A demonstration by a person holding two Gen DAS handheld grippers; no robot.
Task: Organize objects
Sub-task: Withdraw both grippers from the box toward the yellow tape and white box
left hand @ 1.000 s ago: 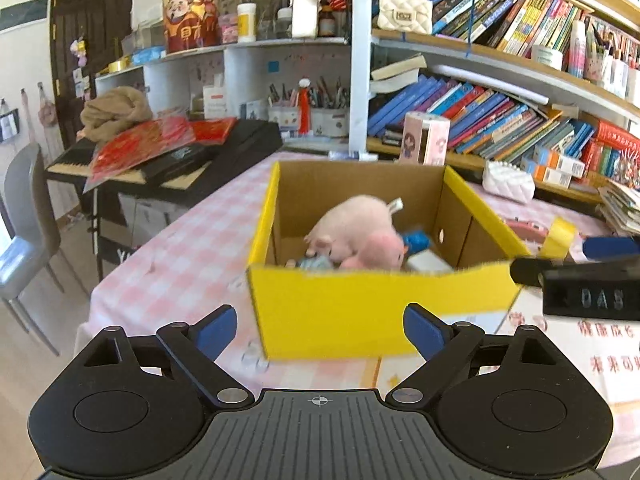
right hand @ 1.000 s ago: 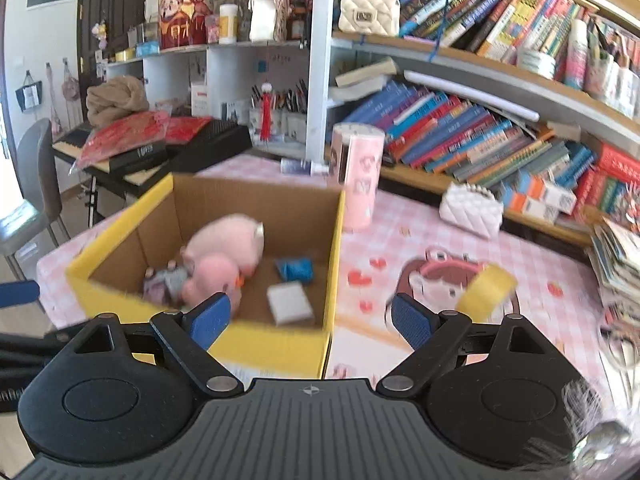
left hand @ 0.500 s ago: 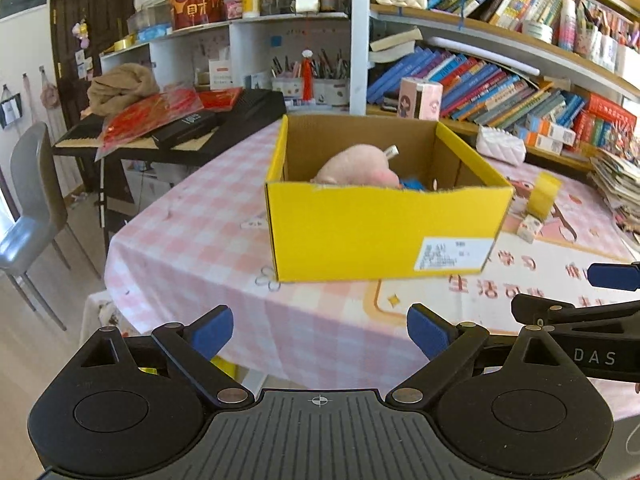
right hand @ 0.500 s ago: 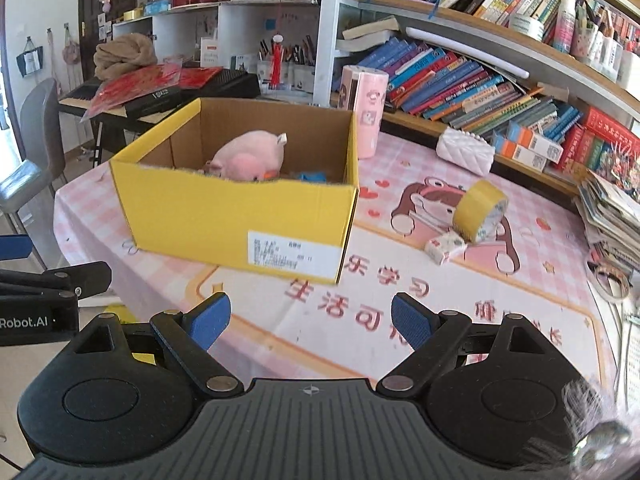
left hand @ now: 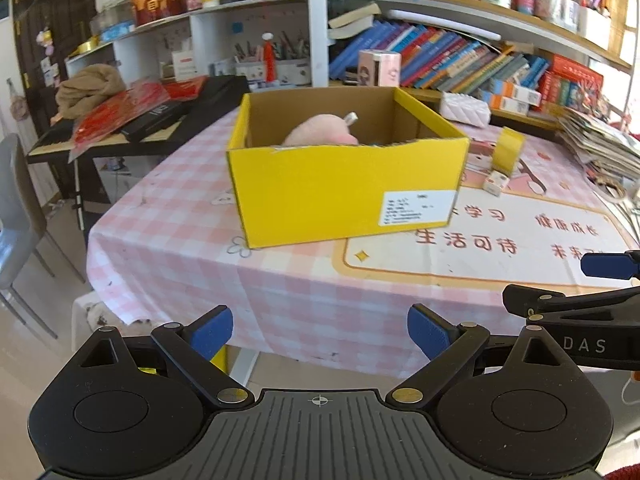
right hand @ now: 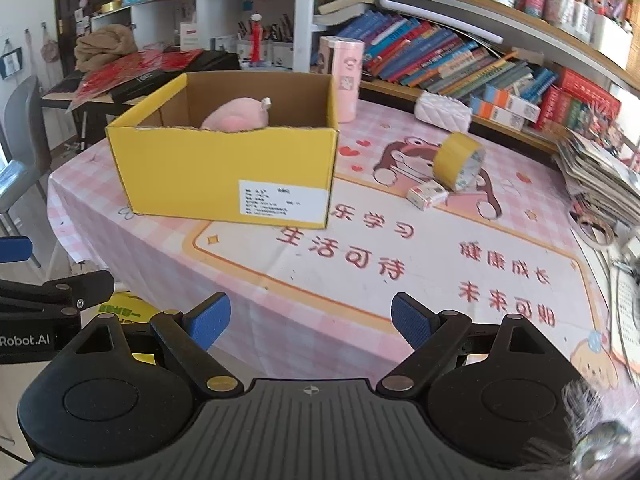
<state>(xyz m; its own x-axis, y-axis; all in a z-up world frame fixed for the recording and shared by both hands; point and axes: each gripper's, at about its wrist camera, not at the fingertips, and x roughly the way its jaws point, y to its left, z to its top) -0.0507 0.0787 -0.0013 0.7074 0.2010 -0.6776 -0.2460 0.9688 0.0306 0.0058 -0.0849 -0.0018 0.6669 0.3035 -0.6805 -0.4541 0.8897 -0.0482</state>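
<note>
Box (right hand: 224, 168), yellow, sits near the tabletop's (right hand: 360, 264) left edge, pink plush (right hand: 236, 116) inside. Tape roll (right hand: 458, 160) and small carton (right hand: 427, 195) lie loose toward the right. Left tool (left hand: 320, 334) and right tool (right hand: 310, 322) are released, empty, off the front edge. Judged between picks; next calls for reaching the tape.

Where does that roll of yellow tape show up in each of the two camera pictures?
Left wrist view: the roll of yellow tape stands on edge right of centre, just past the right end of the yellow box.
Right wrist view: the same roll is right of centre, upper half, leaning on the cartoon mat.
Shared landmark: the small white carton lying just in front of the roll in both views.
</note>
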